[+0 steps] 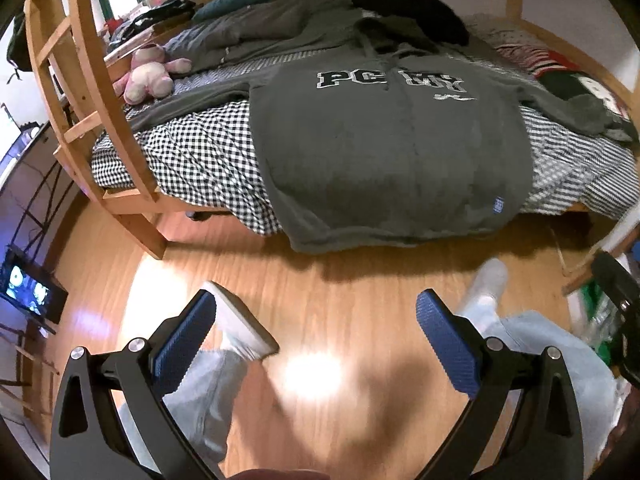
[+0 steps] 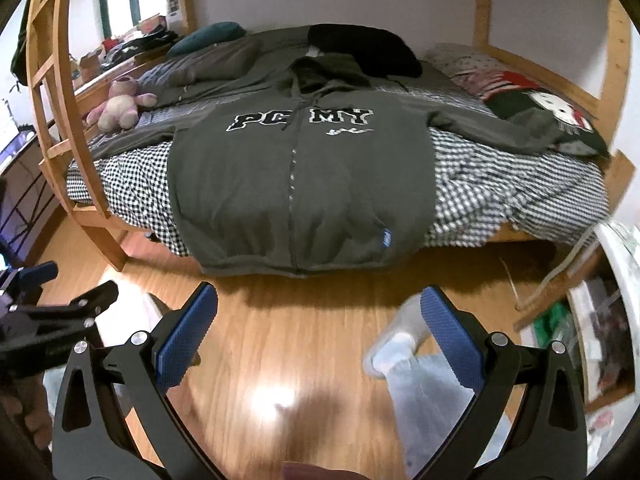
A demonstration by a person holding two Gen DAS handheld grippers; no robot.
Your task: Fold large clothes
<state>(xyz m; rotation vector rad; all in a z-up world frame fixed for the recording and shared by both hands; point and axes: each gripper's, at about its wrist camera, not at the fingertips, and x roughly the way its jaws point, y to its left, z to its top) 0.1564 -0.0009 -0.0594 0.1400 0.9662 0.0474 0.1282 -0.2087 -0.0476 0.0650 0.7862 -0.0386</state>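
Grey hoodie (image 2: 304, 184) lies flat, front up, on checked bed (image 2: 480, 200), hem overhanging near edge. Left gripper (image 1: 316, 312) and right gripper (image 2: 320, 308) hover above floor (image 2: 300, 320), jaws spread, empty.

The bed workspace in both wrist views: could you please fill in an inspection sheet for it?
Surface: bed with checked cover, wooden frame.
Job's things: grey zip hoodie spread flat, front up, hem over the bed edge.
Clutter: pink plush toy, black garment, cartoon-cat blanket.
Grippers: left gripper and right gripper open, empty, above the floor.
Cables: nothing seen clearly.
Surroundings: wood floor, ladder, person's socked feet.
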